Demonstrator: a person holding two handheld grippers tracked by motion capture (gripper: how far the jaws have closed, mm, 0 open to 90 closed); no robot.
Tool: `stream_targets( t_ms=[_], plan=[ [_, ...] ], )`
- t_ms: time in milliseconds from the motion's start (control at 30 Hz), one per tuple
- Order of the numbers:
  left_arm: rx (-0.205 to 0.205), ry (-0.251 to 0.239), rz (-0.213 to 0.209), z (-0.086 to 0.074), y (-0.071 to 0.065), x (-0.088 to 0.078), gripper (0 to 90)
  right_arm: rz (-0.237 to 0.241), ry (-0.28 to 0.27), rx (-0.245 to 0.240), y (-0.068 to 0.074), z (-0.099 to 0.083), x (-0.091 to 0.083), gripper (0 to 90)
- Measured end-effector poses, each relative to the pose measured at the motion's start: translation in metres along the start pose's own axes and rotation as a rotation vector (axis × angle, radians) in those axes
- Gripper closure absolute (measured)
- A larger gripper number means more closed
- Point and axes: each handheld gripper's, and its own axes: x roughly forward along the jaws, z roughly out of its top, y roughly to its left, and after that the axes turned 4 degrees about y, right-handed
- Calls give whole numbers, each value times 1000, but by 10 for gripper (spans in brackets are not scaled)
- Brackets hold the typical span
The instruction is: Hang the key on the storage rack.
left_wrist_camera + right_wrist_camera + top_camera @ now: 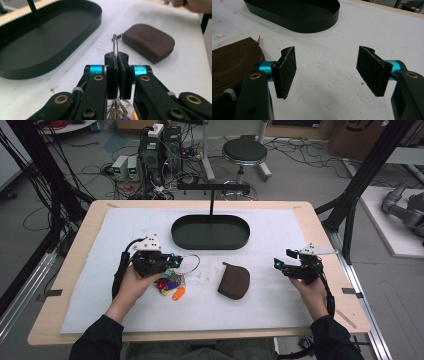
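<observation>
your left gripper (117,60) has its jaws clenched on the metal key ring (115,45), with the coloured keys (172,287) hanging onto the white mat (280,300) left of the brown pouch (234,281). your right gripper (325,68) rests with jaws released, holding nothing.

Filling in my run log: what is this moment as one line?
left tongs: shut on silver metal key ring | right tongs: open, idle | brown leather pouch: on mat | black oval tray: unloaded
</observation>
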Motion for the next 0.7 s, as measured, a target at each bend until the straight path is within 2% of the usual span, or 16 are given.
stream_targets(
  t_ms=[100, 300, 700],
  plan=[
    [-7, -20, -1, 5, 1, -4, 864, -1, 0, -3, 0, 0, 0, 329],
    [19, -45, 20, 17, 0, -12, 864, -2, 1, 0, 0, 0, 1, 330],
    [64, -82, 79, 54, 0, -27, 864, 2, 3, 5, -1, 0, 0, 330]
  ],
)
